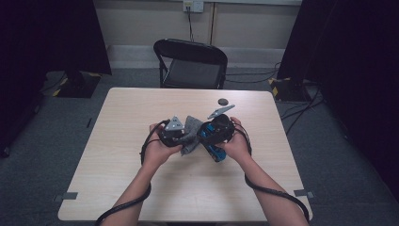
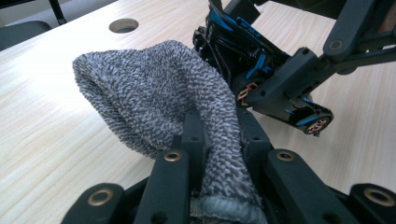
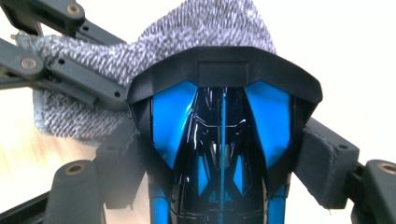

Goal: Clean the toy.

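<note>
Wiping: a person holds a grey cloth (image 2: 159,93) in the left gripper (image 1: 173,133) against a black-and-blue toy car (image 1: 214,136) held by the right gripper (image 1: 217,129), both over the middle of the table (image 1: 141,188).
Left claw: clenched on the cloth; in the left gripper view the knit is bunched tight between its two black jaws and bulges out ahead of them.
Right claw: grasping the toy car across its body; in the right gripper view the padded jaws press on either flank of the glossy blue-and-black shell (image 3: 219,140), standing wide because the car is wide.
Where the car is: lifted just off the tabletop, tilted, one end pointing down toward the person, touching the cloth on its left side.
Where the cloth is: between the two grippers, its free end draped behind the car's raised end.
Done so far: by my reckoning both things are picked up and brought together, so the rubbing can go on.
Left to do: I'd judge most of the shell remains to be gone over, then both set down; how clean the car is I can't tell.
Surface: pale wood-grain tabletop, with a small dark round disc (image 1: 223,101) lying beyond the hands.
Room: grey carpet, a black folding chair (image 1: 190,63) at the far side, dark curtains left and right, cables on the floor, a wall socket (image 1: 193,5) behind.
</note>
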A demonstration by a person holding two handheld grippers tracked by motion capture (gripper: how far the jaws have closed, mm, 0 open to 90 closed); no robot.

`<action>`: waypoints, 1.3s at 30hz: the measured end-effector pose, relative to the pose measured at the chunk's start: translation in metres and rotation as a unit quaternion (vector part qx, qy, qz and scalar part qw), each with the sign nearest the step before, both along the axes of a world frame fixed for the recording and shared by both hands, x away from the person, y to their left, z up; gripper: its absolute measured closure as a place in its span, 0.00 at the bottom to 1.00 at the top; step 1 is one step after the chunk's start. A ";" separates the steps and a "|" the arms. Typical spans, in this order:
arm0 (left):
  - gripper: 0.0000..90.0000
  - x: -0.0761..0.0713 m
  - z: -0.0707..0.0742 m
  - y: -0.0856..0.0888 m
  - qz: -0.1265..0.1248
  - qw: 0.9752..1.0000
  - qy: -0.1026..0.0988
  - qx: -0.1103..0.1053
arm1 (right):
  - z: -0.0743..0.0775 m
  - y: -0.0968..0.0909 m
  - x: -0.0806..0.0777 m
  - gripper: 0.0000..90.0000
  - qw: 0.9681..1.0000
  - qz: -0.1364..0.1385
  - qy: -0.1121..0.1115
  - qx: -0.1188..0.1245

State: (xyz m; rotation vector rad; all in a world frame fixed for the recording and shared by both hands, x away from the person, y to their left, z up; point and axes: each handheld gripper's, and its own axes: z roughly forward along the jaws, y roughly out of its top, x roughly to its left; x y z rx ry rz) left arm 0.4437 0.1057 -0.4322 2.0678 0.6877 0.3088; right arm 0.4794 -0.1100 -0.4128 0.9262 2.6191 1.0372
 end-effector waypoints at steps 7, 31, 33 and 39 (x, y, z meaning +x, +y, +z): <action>0.85 -0.001 -0.004 -0.005 -0.005 1.000 0.001 0.003 | 0.004 0.001 0.001 0.29 1.000 -0.002 -0.005 -0.002; 0.85 -0.016 -0.025 -0.033 -0.050 0.999 0.019 0.009 | 0.022 0.006 0.005 0.29 1.000 -0.002 -0.014 0.007; 0.85 -0.018 -0.027 -0.036 -0.055 0.998 0.021 0.010 | 0.023 0.006 0.005 0.29 1.000 -0.004 -0.015 0.006; 0.85 -0.021 -0.032 -0.043 -0.064 0.998 0.024 0.009 | 0.026 0.005 0.008 0.28 1.000 -0.007 -0.014 0.010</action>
